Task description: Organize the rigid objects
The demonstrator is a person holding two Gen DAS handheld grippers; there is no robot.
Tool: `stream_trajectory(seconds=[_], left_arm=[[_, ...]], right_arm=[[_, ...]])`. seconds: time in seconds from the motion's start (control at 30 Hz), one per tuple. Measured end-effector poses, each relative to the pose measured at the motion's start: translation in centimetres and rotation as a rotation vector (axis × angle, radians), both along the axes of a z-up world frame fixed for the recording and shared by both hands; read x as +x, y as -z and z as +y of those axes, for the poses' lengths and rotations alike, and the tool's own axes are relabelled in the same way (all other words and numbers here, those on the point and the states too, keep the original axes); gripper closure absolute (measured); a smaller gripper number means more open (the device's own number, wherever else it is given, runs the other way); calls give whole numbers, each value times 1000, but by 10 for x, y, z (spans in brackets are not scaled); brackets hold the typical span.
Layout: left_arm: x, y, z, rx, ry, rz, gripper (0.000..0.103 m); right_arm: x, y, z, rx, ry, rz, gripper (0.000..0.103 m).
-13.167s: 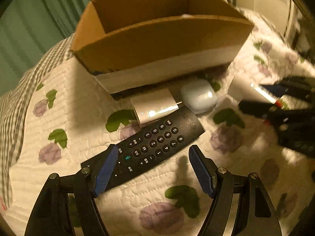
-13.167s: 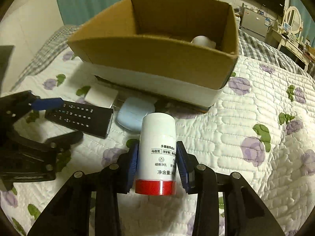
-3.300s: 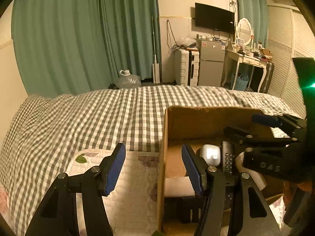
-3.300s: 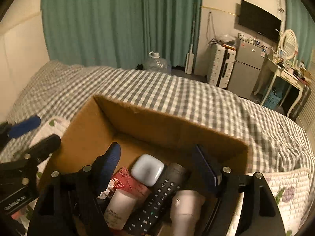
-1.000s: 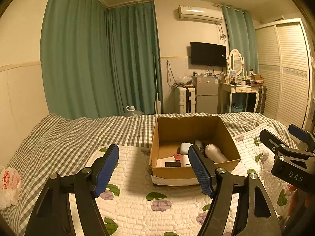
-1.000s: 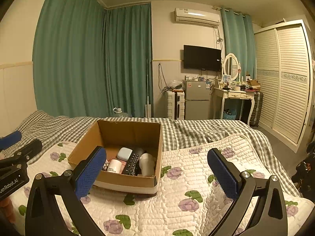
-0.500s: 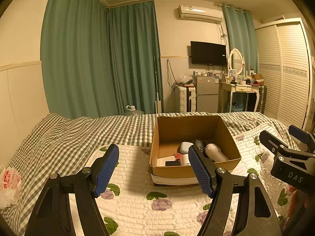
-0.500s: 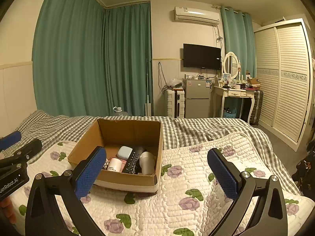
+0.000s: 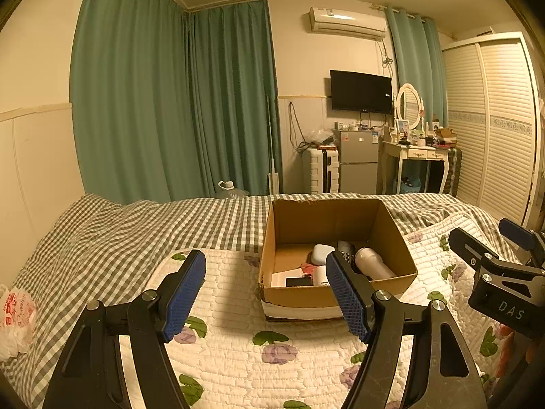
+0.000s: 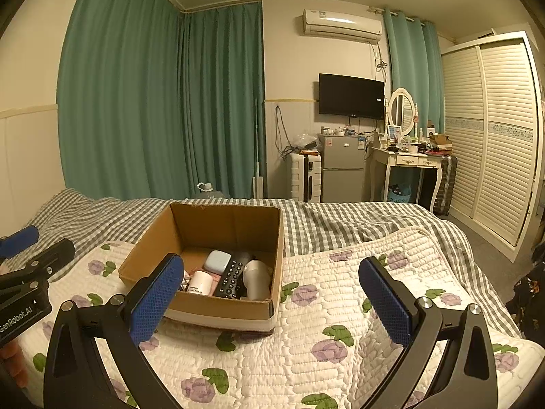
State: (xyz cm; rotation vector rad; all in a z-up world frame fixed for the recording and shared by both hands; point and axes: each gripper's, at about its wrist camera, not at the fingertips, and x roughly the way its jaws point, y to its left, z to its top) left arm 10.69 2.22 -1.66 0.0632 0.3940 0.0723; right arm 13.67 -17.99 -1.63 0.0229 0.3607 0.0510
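Observation:
An open cardboard box (image 9: pixel 296 296) (image 10: pixel 218 303) sits on the flowered quilt. Inside lie a black remote (image 10: pixel 233 277), a pale blue case (image 10: pixel 217 261), a white bottle (image 10: pixel 199 283), a pale cylinder (image 10: pixel 257 277) (image 9: pixel 371 264) and a white charger block (image 9: pixel 282 278). My left gripper (image 9: pixel 265 293) is open and empty, held back from the box's near left side. My right gripper (image 10: pixel 272 300) is open and empty, held back from the box's near right side; it also shows in the left wrist view (image 9: pixel 504 272).
The flowered quilt (image 10: pixel 340 341) covers a checked bedspread (image 9: pixel 119 231). A plastic bag (image 9: pixel 15 320) lies at the bed's left edge. Beyond the bed stand green curtains (image 10: pixel 163 102), a small fridge (image 10: pixel 342 170), a dressing table (image 10: pixel 405 163) and a louvred wardrobe (image 10: pixel 494 136).
Since 3.3 s ago both grippers have pulled up and back from the box. Over the last second nothing has visibly moved.

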Motion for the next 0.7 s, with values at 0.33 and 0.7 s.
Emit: stream_trajectory(seconds=[0.33,0.7], left_arm=[[0,0,0,0,-7,3,27],[0,0,-1,0,-7,4,27]], right_arm=[[0,0,0,0,1,4,0],[0,2,1,-2,2,9,0]])
